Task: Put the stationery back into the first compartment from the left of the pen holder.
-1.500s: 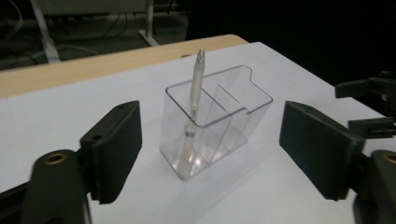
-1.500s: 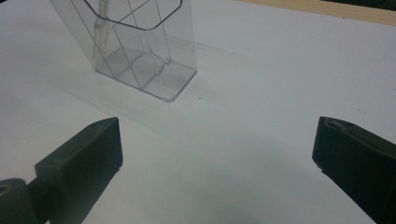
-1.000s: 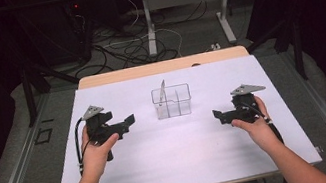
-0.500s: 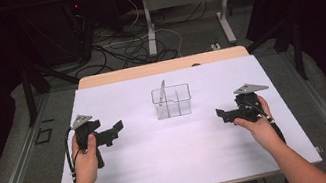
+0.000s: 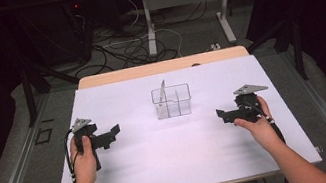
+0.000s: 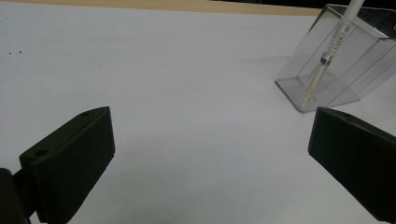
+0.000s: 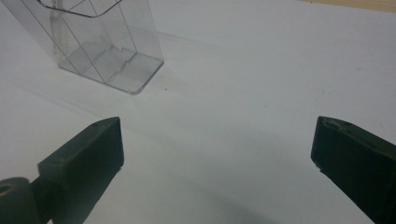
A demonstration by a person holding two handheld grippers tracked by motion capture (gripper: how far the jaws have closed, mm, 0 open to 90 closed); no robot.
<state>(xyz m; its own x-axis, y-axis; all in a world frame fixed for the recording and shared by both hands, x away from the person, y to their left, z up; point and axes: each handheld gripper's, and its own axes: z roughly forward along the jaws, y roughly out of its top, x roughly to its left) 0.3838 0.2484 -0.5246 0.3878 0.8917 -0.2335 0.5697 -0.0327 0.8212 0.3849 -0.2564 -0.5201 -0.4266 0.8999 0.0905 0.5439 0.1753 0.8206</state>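
Observation:
A clear plastic holder (image 5: pixel 172 101) with compartments stands upright at the middle of the white table (image 5: pixel 183 159). A white pen (image 5: pixel 163 93) leans in its left compartment, its top sticking out. In the left gripper view the holder (image 6: pixel 335 60) and the pen (image 6: pixel 327 56) sit at the upper right. The right gripper view shows the holder (image 7: pixel 95 42) at the upper left. My left gripper (image 5: pixel 113 133) is open to the holder's left, empty. My right gripper (image 5: pixel 222 114) is open to its right, also empty.
A wooden strip (image 5: pixel 161 67) runs along the table's far edge. Beyond it lie cables (image 5: pixel 128 47) on the floor and the legs of another table (image 5: pixel 149 23). Metal rails flank the table on both sides.
My left hand has pulled its gripper left and toward the near edge, away from the holder. My right gripper has shifted slightly right. Both stay open.

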